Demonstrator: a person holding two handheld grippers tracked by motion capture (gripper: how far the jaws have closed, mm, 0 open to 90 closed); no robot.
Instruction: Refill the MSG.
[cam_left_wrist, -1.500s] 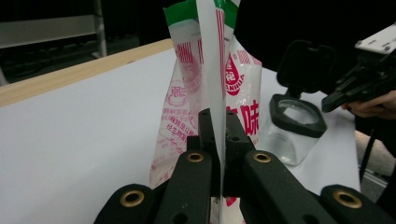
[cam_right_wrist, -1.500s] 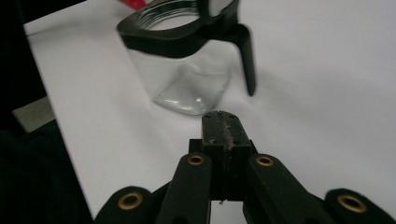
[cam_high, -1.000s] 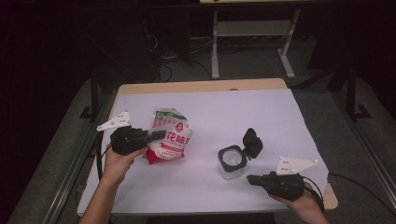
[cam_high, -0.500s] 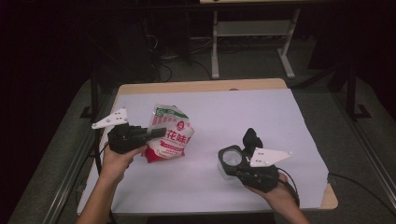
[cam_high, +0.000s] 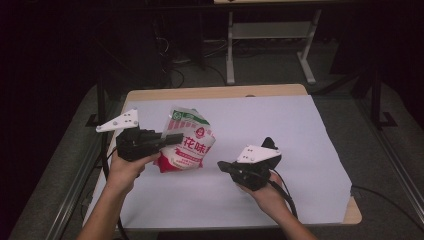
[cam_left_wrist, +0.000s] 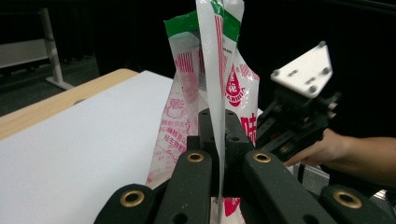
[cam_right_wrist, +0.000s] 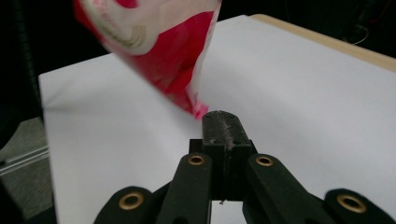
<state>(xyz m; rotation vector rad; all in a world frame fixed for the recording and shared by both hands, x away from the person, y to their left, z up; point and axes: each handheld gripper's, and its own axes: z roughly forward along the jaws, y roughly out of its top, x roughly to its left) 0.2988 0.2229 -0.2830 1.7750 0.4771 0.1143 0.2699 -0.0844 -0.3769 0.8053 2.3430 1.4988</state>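
Right tongs (cam_high: 222, 165) now nearer the crinkly plastic bag (cam_high: 187, 142), leftward.

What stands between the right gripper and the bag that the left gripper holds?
Nothing visible. The right gripper, jaws shut and empty, points at the bag across bare white table cover. In its own view the bag's red bottom corner hangs just past its jaw tips. The left gripper pinches the bag's edge.

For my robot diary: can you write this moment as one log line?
left gripper: shut on bag, lifted | right gripper: shut, empty, near bag's bottom corner | table
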